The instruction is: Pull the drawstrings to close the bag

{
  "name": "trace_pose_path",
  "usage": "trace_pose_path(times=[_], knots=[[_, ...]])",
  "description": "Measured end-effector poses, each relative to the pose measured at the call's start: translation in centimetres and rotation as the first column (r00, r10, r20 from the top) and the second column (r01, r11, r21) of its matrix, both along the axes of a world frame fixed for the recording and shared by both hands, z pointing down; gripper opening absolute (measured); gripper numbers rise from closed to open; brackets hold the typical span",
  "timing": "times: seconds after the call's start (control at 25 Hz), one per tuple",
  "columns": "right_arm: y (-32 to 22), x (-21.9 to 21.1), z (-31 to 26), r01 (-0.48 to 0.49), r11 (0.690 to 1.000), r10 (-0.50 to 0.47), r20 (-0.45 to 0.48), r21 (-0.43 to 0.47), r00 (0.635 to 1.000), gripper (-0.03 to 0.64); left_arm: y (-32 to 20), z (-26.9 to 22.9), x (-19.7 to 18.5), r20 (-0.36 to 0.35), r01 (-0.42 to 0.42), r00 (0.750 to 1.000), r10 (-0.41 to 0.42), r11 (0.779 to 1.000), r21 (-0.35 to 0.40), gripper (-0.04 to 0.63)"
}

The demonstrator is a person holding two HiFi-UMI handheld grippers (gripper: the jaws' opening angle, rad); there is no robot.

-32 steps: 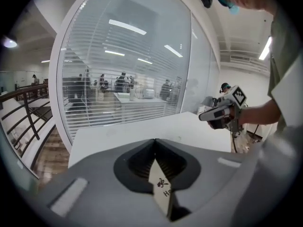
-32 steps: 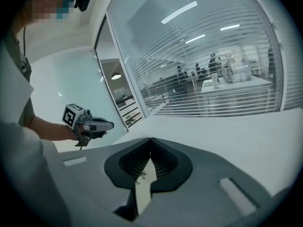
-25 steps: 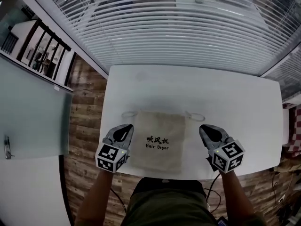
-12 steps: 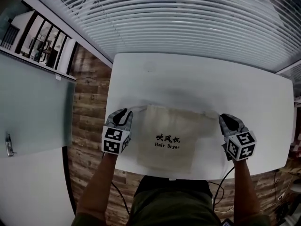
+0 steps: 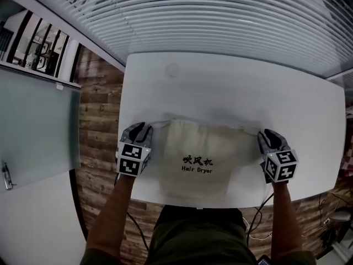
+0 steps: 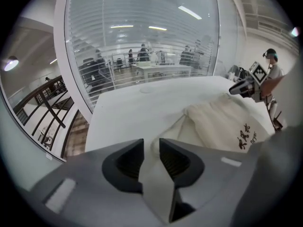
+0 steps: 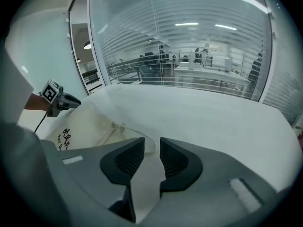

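I see the bag (image 5: 198, 162) lying flat on the white bench (image 5: 231, 93), close to its near edge, print facing up and mouth toward the blinds (image 5: 220, 21). My left hand-held gripper (image 5: 139, 129) sits just off the bag's top left corner, and the right hand-held gripper (image 5: 267, 134) just off the top right one. The left cord (image 5: 159, 124) and right cord (image 5: 249, 130) each run from the mouth out to the gripper tips. Wood floor (image 5: 99, 109) shows left of the bench.
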State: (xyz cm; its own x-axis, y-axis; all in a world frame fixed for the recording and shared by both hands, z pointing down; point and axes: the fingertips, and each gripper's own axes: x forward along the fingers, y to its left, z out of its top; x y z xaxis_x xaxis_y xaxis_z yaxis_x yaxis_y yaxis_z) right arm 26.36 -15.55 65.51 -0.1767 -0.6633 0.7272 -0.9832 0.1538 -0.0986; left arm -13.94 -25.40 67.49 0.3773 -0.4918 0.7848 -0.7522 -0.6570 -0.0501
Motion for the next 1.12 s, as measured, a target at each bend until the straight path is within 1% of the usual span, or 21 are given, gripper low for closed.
trace_pose_path(times=[0.12, 0.28, 0.4, 0.44, 0.48, 0.6, 0.72, 0.84, 0.92, 0.96, 1.12], knots=[[-0.3, 0.1, 0.9, -0.002, 1.0, 0.002, -0.012, -0.006, 1.0, 0.089, -0.1, 0.3, -0.2, 0.003, 0.015, 1.0, -0.015, 1.0, -0.007, 0.067], [-0.6, 0.0, 1.6, 0.01, 1.0, -0.01, -0.025, -0.009, 1.0, 0.087, -0.3, 0.5, -0.2, -0.032, 0.049, 0.998, -0.049, 0.999, -0.016, 0.066], [-0.7, -0.2, 1.8, 0.017, 1.0, -0.017, -0.044, -0.005, 0.999, 0.084, -0.2, 0.6, -0.4, -0.041, 0.062, 0.997, -0.063, 0.998, -0.019, 0.066], [-0.7, -0.3, 1.9, 0.024, 1.0, -0.024, -0.047, -0.004, 0.999, 0.074, -0.2, 0.7, -0.5, -0.038, 0.065, 0.997, -0.066, 0.998, -0.02, 0.067], [-0.8, -0.4, 1.9, 0.031, 1.0, -0.031, -0.05, -0.003, 0.998, 0.05, -0.2, 0.7, -0.5, -0.033, 0.067, 0.997, -0.067, 0.998, -0.022, 0.067], [-0.6, -0.3, 1.7, 0.035, 0.999, -0.035, -0.062, -0.003, 0.997, 0.026, -0.3, 0.8, 0.0, -0.013, 0.055, 0.998, -0.056, 0.998, -0.031, 0.067], [-0.7, -0.3, 1.7, 0.034, 0.999, -0.034, -0.063, -0.009, 0.997, 0.021, -0.3, 0.8, 0.1, 0.011, 0.04, 0.999, -0.039, 0.998, -0.047, 0.067], [-0.8, -0.5, 1.8, 0.035, 0.999, -0.037, -0.067, -0.024, 0.997, 0.02, -0.3, 0.9, -0.1, 0.032, 0.036, 0.999, -0.033, 0.996, -0.085, 0.06], [-0.7, -0.4, 2.2, 0.03, 0.999, -0.032, -0.069, -0.035, 0.997, 0.02, -0.4, 1.2, -0.2, 0.044, 0.031, 0.999, -0.026, 0.993, -0.113, 0.017], [-0.5, -0.4, 2.3, 0.026, 0.999, -0.029, -0.069, -0.039, 0.997, 0.02, -0.4, 1.4, -0.2, 0.048, 0.026, 0.999, -0.02, 0.992, -0.124, 0.017], [-0.2, -0.1, 1.6, 0.009, 0.999, -0.011, -0.068, -0.044, 0.998, 0.02, -0.5, 1.1, -0.2, 0.054, 0.003, 0.999, 0.004, 0.992, -0.128, 0.014]])
